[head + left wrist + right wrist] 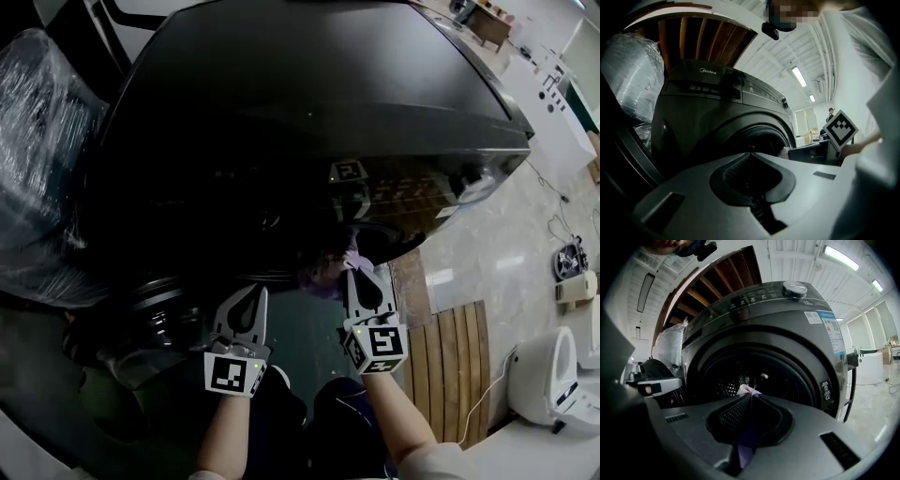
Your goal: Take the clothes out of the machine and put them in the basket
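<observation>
R gripper (751, 394) is clamped on a purple cloth (744, 453) at the washer (787, 333) mouth, L gripper (750, 153) closed & empty; cloth's prob. light, floppy, best pinched at a bunched fold.

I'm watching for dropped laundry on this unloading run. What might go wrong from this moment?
The right gripper is shut on only a thin fold of the purple cloth, so it may slip free when pulled. The rest of the cloth seems to trail toward the machine's door opening and could catch on it. The left gripper is shut and empty, giving no support.
</observation>
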A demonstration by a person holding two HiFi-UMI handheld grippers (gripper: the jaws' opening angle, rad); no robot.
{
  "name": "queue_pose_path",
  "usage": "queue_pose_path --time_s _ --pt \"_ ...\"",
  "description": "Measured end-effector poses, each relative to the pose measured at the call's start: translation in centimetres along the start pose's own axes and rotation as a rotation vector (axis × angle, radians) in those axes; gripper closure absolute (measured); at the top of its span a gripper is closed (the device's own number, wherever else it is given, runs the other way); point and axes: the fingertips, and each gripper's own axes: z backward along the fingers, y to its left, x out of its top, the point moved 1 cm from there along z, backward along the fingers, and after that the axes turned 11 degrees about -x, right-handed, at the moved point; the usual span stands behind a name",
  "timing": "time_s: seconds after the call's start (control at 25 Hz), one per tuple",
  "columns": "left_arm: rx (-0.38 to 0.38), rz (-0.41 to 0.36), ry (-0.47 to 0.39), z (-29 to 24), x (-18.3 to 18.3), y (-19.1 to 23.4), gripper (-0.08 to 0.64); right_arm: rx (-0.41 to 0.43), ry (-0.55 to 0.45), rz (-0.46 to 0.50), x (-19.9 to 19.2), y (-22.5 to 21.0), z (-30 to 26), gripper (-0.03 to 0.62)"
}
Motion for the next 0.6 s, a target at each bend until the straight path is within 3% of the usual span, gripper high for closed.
queue_pose_path --time_s 0.28,0.6 --pt "-0.038 0.050 0.103 1.5 5.2 0.0 0.540 0.016 0.066 -0.003 5.8 1.3 3.1 0.572" --pt "-0.017 0.063 0.138 4.1 16.2 1.6 0.540 0.024 0.121 -0.007 15.7 3.5 7.7 0.572"
